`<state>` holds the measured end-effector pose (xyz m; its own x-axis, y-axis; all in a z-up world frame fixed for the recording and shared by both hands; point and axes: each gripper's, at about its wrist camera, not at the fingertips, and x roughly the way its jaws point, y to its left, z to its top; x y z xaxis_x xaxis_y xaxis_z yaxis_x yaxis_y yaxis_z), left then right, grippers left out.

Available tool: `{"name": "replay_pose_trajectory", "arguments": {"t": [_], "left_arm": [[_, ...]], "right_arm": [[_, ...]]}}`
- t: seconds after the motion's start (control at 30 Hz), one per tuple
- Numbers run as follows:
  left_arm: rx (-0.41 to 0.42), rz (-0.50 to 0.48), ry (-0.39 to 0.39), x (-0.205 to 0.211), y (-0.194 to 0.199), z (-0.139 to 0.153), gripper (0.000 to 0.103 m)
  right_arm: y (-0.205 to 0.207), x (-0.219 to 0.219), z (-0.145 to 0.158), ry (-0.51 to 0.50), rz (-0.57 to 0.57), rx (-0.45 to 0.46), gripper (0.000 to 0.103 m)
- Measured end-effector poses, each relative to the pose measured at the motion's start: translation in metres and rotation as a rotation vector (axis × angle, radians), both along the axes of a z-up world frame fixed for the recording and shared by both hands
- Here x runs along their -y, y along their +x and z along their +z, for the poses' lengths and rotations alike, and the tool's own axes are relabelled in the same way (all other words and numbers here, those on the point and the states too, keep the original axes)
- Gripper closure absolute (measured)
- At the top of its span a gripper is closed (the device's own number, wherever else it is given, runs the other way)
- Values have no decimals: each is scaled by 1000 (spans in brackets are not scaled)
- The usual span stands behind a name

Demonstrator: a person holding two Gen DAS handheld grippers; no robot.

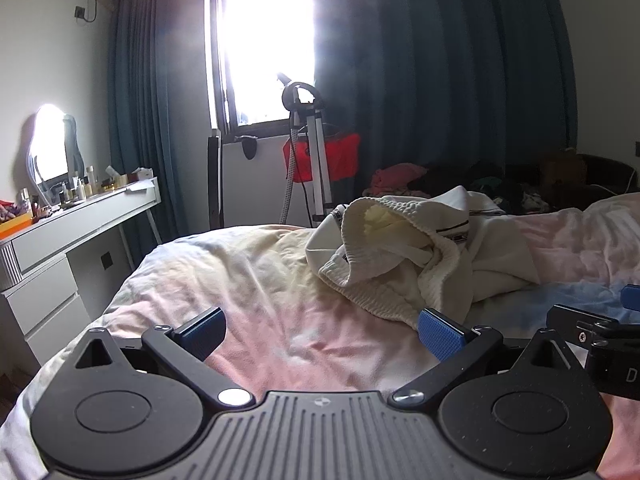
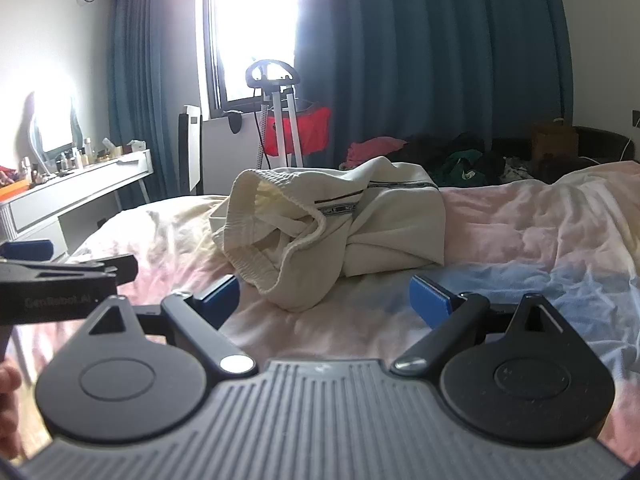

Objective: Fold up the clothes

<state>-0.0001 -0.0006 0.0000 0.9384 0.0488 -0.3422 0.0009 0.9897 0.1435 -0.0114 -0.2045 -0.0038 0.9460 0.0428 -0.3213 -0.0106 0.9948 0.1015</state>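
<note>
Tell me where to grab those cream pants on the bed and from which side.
Grip the ribbed waistband of the cream pants. It bulges open toward the claws, its near lip lifted off the bedspread, so a finger can probably slip under. Come in low from the near side; the left claw and right claw are both open and empty.

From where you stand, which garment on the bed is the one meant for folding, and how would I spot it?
Start at the big bed with its pale pink and blue cover. Near its middle, just ahead of both open tongs, lies a crumpled cream garment with a ribbed elastic opening gaping toward you. Unlike the dark and pink clothes heaped by the curtain, it is light, lies alone, and carries a dark printed stripe.
</note>
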Motion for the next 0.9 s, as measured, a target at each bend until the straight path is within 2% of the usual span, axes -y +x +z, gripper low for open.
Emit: {"name": "replay_pose_trajectory", "arguments": {"t": [0.1, 0.3, 0.43, 0.9], "left_arm": [[14, -3, 15, 4, -2, 1, 0], [25, -5, -21, -2, -12, 6, 0], [17, 3, -14, -1, -6, 7, 0], [28, 13, -19, -3, -8, 7, 0]], "right_arm": [[-2, 0, 1, -2, -2, 8, 10], [-5, 0, 3, -5, -6, 23, 10], [-9, -1, 7, -10, -8, 40, 10], [-6, -2, 4, -7, -8, 33, 10]]}}
